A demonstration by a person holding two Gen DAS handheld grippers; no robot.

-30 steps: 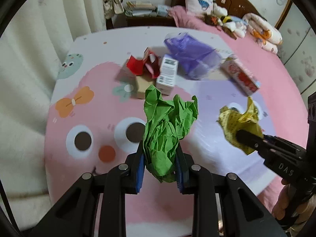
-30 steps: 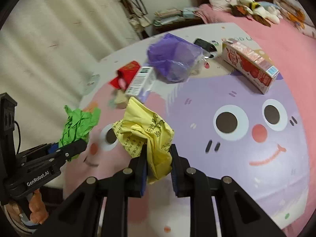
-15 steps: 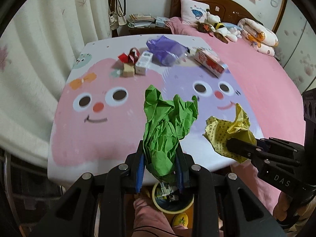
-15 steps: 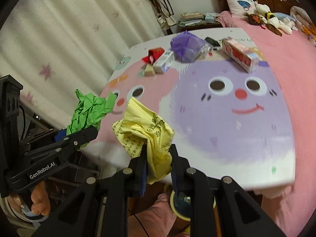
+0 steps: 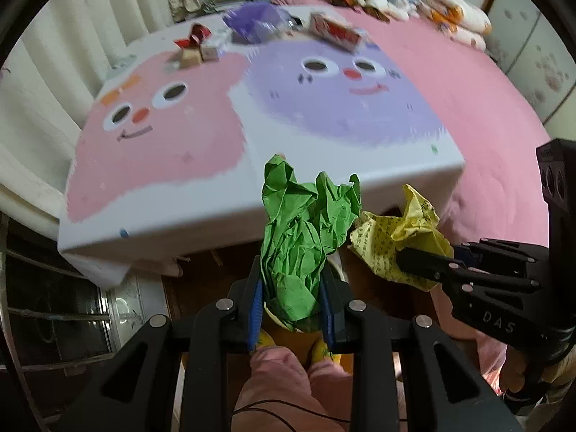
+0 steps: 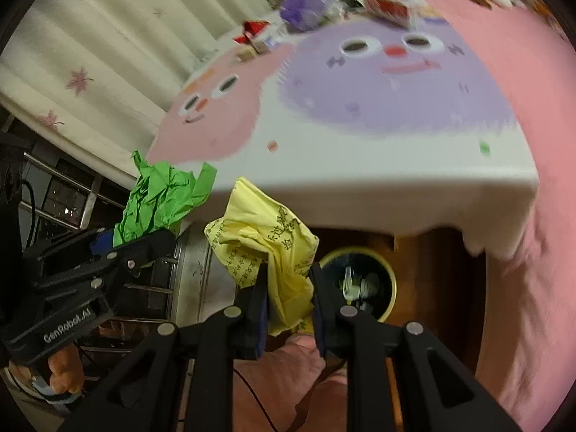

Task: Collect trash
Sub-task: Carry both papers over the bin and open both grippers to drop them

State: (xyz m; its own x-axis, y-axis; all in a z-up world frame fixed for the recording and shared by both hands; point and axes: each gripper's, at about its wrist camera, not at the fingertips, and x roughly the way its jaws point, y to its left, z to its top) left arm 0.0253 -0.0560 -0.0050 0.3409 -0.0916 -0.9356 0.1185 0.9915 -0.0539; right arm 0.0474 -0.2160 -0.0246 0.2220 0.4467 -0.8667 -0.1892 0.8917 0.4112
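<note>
1. Holding crumpled green paper [image 5: 298, 252] clamped in our left gripper [image 5: 291, 309], yellow paper [image 6: 266, 252] clamped in our right gripper [image 6: 288, 309], lower centre.
2. We risk missing the yellow-rimmed bin [image 6: 390, 280], lower right, if we release while it sits off to the side.

two grippers, left gripper [image 5: 291, 306] and right gripper [image 6: 288, 302], one green paper wad [image 5: 302, 244], one yellow paper wad [image 6: 266, 252], one bin [image 6: 360, 284], one table [image 5: 324, 187], one purple bag [image 5: 252, 25]

Green crumpled paper [image 5: 302, 248]; yellow paper [image 6: 266, 248] (black print); pink-and-purple cartoon-face tablecloth [image 5: 252, 165].
</note>
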